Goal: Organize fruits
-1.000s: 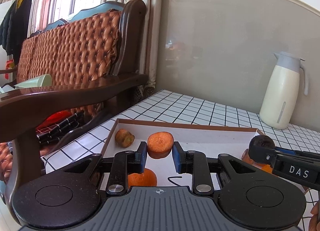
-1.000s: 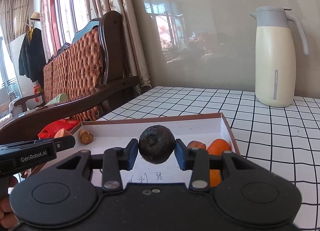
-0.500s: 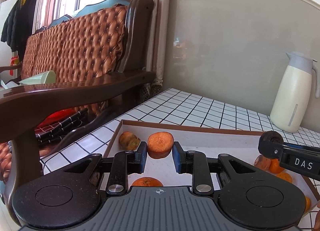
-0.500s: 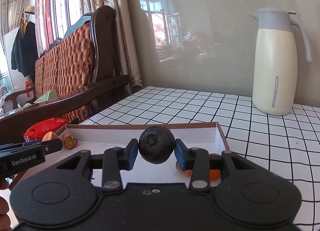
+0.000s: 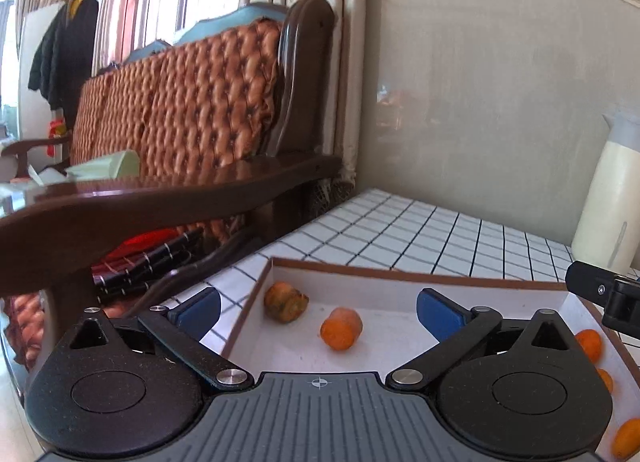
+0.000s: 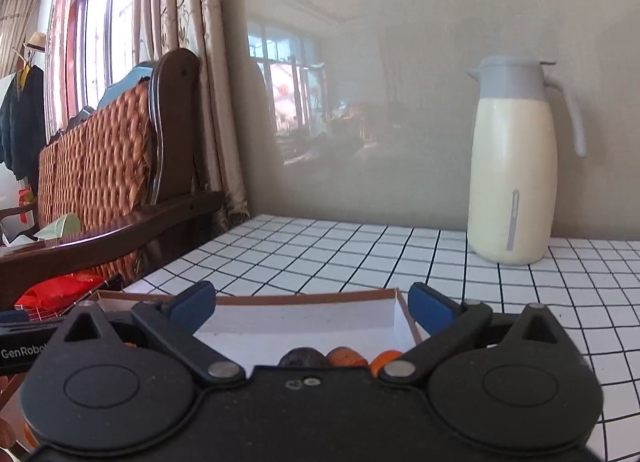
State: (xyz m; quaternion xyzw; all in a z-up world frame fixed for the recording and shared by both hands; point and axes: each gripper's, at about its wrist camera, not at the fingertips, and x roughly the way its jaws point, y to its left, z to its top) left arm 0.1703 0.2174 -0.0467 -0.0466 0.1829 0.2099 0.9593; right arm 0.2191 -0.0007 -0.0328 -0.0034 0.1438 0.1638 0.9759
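Orange fruit (image 5: 341, 329) lies loose in the white box (image 5: 400, 285) (beside a mottled one), as the left gripper (image 5: 318, 308) and right gripper (image 6: 312, 304) jaws are opening, nothing between them, releasing a dark fruit (image 6: 302, 357) inside too

Both claws are opening. The left claw (image 5: 318, 308) has released its orange fruit (image 5: 341, 328), now lying in the box (image 5: 400, 276); the right claw (image 6: 312, 304) has dropped its dark fruit (image 6: 302, 358) beside the orange ones.
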